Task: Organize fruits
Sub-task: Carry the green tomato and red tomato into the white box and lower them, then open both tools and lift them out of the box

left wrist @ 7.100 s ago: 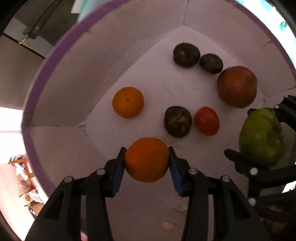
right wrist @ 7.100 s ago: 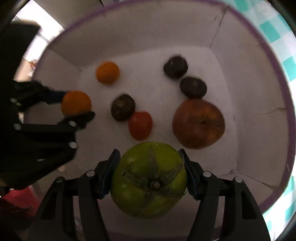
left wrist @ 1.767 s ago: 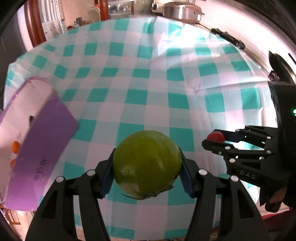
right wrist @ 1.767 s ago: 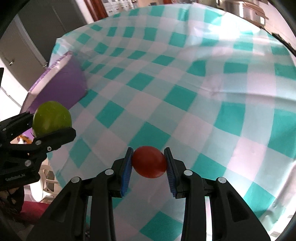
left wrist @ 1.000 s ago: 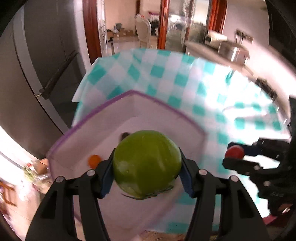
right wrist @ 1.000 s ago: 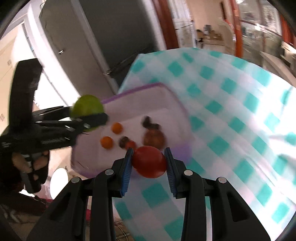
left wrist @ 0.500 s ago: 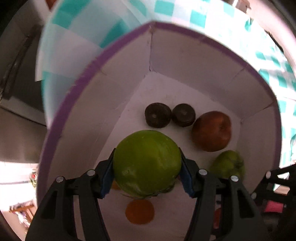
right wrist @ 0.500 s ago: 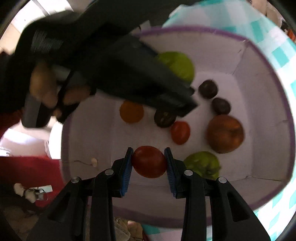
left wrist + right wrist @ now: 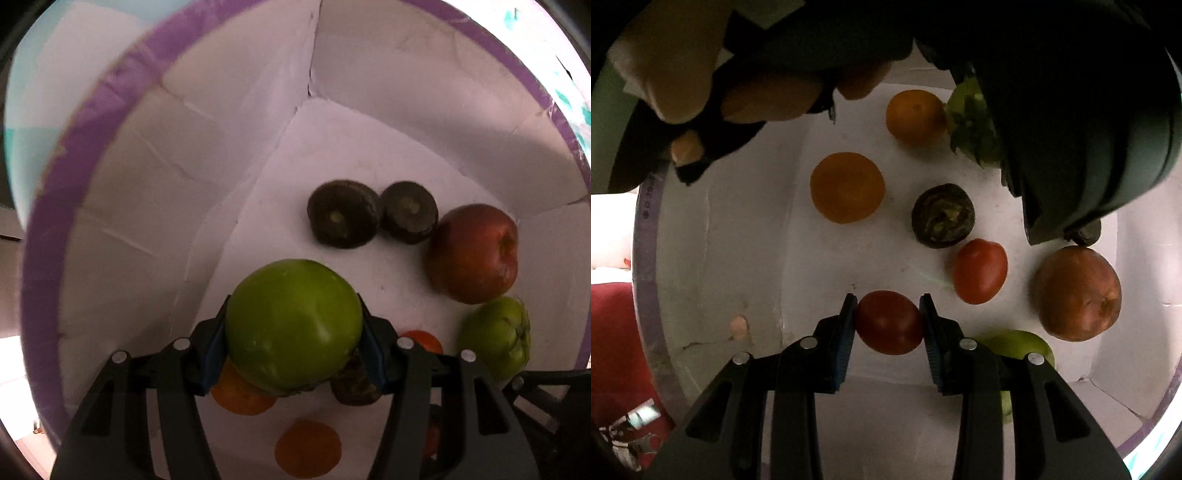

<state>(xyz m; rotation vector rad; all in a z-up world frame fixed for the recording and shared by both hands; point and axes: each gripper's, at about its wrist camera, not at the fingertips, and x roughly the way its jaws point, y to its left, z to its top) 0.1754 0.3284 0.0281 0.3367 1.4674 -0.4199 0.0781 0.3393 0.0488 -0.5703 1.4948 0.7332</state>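
Fruits are being gathered into a white cardboard box (image 9: 258,122) with a purple rim, seen from above by two wrist cameras. One held green tomato (image 9: 293,325) is clamped between the pads of the left gripper (image 9: 293,332), hanging over the box floor. In the right wrist view, the right gripper (image 9: 888,325) is closed on a small held red tomato (image 9: 889,322), low over the near part of the floor.

Already lying in the box are two oranges (image 9: 847,187), a dark wrinkled fruit (image 9: 942,214), a loose red tomato (image 9: 980,270), a brown-red apple (image 9: 1078,293) and a second green tomato (image 9: 496,338). Two more dark round fruits (image 9: 343,218) sit side by side near the far wall. The person's hand (image 9: 713,74) holding the left gripper fills the top of the right view.

Judging from this, the step in hand is lowering both fruits into the box. Next, each gripper likely needs a bare patch of floor, then a gentle opening so neither fruit rolls into its neighbours.
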